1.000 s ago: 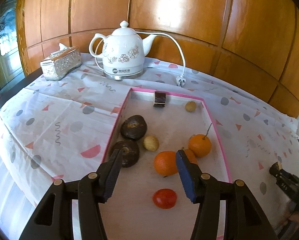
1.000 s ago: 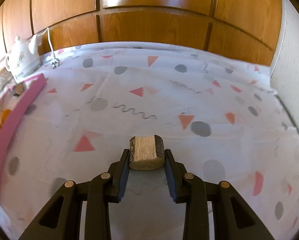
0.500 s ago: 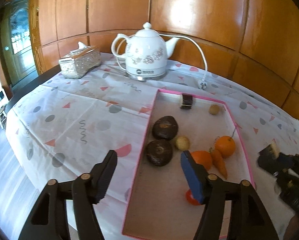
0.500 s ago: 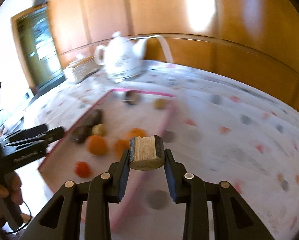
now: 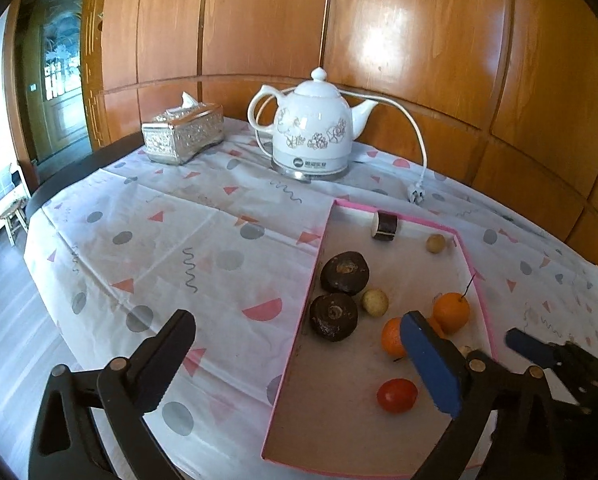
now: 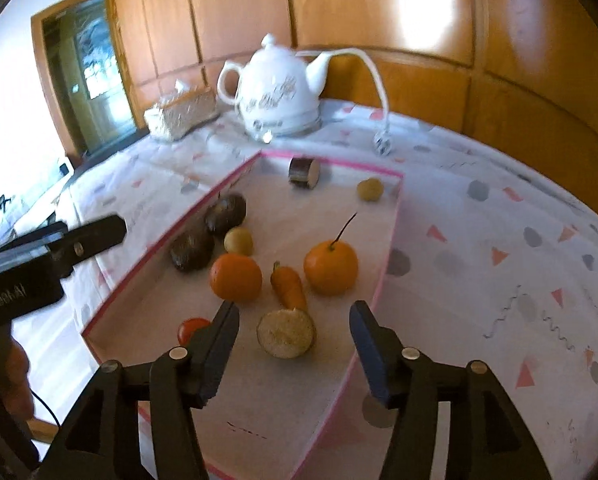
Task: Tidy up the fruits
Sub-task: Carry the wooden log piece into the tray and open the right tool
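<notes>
The right claw (image 6: 293, 338) has swung over the pink tray (image 6: 385, 276), jaws opening off the cut root piece (image 6: 286, 333), which may roll; the left claw (image 5: 299, 356) gapes empty.

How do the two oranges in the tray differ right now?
The orange with the stem has a long thin dark stalk sticking up; the stemless orange shows none. The stemmed one lies nearer the tray's right pink rim; the stemless one lies toward the middle, close to the dark brown fruit. The carrot lies between them. Both are round, bright orange, similar in size, and rest loose on the tray floor.
</notes>
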Demonstrator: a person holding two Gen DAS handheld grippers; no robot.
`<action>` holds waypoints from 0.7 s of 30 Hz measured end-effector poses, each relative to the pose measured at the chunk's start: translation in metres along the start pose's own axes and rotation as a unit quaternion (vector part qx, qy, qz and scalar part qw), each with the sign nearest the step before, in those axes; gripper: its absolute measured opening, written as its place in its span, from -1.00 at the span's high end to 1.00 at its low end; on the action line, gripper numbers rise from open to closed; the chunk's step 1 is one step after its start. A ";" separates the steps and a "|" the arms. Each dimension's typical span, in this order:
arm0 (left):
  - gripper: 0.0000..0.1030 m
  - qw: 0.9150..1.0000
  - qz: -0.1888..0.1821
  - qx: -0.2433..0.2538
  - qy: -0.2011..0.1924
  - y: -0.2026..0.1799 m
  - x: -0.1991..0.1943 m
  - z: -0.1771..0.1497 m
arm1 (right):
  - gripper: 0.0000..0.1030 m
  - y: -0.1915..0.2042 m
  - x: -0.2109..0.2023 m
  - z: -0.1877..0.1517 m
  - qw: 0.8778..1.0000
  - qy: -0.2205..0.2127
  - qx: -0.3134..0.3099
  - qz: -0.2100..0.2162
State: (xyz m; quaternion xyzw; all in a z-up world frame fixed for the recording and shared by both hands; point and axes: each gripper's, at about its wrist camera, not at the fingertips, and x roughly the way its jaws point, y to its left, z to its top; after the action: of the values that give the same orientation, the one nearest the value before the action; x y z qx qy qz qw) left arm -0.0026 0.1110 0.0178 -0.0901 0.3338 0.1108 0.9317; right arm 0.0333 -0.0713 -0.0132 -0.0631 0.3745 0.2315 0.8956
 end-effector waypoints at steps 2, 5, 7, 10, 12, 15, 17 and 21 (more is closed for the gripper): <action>-0.99 1.000 0.004 0.005 -0.007 -0.004 -0.004 -0.001 | -0.14 0.000 -0.009 0.001 0.999 -0.020 0.010 -0.027; -0.99 1.000 0.009 0.014 -0.015 -0.009 -0.010 -0.002 | -0.14 0.001 -0.016 0.001 0.998 -0.034 0.025 -0.055; -0.99 1.000 0.013 0.019 -0.020 -0.012 -0.014 -0.003 | -0.14 0.000 -0.022 -0.001 0.996 -0.041 0.040 -0.066; -0.99 0.999 0.014 0.020 -0.028 -0.016 -0.020 -0.004 | -0.14 -0.002 -0.026 -0.004 0.995 -0.042 0.052 -0.072; -0.99 0.999 0.014 0.021 -0.032 -0.018 -0.023 -0.005 | -0.14 -0.003 -0.029 -0.006 0.994 -0.045 0.055 -0.080; -0.99 0.999 0.023 0.027 -0.040 -0.022 -0.027 -0.007 | -0.14 -0.004 -0.033 -0.008 0.994 -0.048 0.059 -0.085; -0.99 0.998 0.024 0.027 -0.041 -0.024 -0.028 -0.008 | -0.14 -0.003 -0.036 -0.009 0.993 -0.052 0.057 -0.088; -0.99 0.999 0.021 0.027 -0.039 -0.026 -0.030 -0.009 | -0.14 -0.003 -0.038 -0.010 0.993 -0.054 0.055 -0.091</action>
State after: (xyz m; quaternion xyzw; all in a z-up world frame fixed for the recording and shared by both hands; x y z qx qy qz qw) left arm -0.0235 0.0793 0.0324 -0.0540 0.3017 0.1245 0.9437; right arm 0.0047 -0.0906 0.0058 -0.0348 0.3303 0.1309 0.9341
